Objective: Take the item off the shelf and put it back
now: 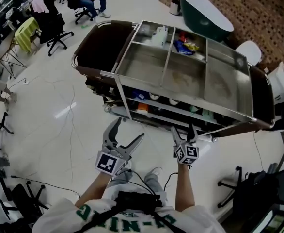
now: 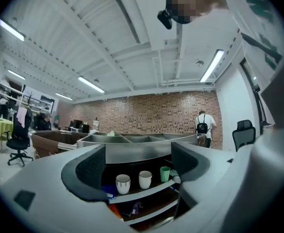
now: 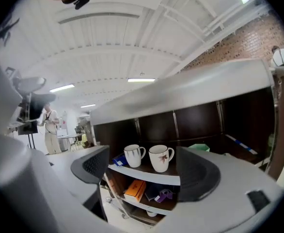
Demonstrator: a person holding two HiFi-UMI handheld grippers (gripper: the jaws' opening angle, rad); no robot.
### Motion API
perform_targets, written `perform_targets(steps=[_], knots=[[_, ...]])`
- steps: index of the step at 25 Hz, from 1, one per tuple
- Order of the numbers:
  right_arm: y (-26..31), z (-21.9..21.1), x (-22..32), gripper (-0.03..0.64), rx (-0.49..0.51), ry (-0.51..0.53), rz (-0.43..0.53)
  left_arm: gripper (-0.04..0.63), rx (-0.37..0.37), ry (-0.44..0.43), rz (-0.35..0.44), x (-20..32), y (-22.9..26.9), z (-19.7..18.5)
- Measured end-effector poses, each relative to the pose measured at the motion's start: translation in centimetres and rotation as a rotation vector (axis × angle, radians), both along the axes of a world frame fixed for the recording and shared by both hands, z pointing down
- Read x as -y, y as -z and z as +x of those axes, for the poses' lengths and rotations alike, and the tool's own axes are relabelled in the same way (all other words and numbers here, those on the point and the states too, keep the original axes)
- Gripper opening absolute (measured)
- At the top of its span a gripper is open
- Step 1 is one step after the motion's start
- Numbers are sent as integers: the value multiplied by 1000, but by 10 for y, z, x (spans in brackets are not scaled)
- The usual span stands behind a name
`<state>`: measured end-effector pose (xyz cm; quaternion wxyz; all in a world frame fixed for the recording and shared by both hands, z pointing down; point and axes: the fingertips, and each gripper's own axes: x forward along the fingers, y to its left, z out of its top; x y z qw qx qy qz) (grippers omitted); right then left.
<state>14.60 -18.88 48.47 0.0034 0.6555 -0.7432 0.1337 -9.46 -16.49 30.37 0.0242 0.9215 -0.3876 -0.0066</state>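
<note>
A steel-topped cart (image 1: 214, 89) holds shelves under its top trays. On the upper shelf stand two white mugs, one striped (image 3: 134, 155) (image 2: 123, 183) and one with a leaf print (image 3: 160, 158) (image 2: 145, 179), with a green cup (image 2: 165, 173) beside them. My left gripper (image 1: 130, 129) (image 2: 137, 164) hangs open and empty in front of the cart, well short of the shelf. My right gripper (image 1: 183, 130) (image 3: 139, 166) is open and empty too, pointing at the mugs from a short distance.
An orange box (image 3: 134, 189) and a purple item (image 3: 164, 195) lie on the lower shelf. Snack packets (image 1: 185, 45) sit in a top tray. A dark green tub (image 1: 205, 13) stands behind the cart. Office chairs (image 1: 52, 25) stand at far left.
</note>
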Motion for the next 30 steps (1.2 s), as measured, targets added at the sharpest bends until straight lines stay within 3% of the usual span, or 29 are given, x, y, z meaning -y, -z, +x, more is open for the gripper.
perform_targets(steps=[6,9,13,19,22,27,30], knots=[[91,-30,-82,454,3,23,157,396,-19,-89,79,-17,24,21],[142,-29,-106,453,9,-43,248,396,-45,-100,109,-26,39,22],[189,-11,-130,440,-113,-146,315,396,-51,-109,121,-36,50,18],[207,-21,-135,425,-166,-113,344,396,-38,-146,172,-45,44,13],[218,-19,-140,425,-178,-139,366,396,-78,-163,134,-52,55,20],[223,-24,-148,425,-177,-135,371,396,-27,-170,201,-53,37,12],[216,-40,-152,425,-162,-112,360,396,-47,-176,170,-58,44,12]])
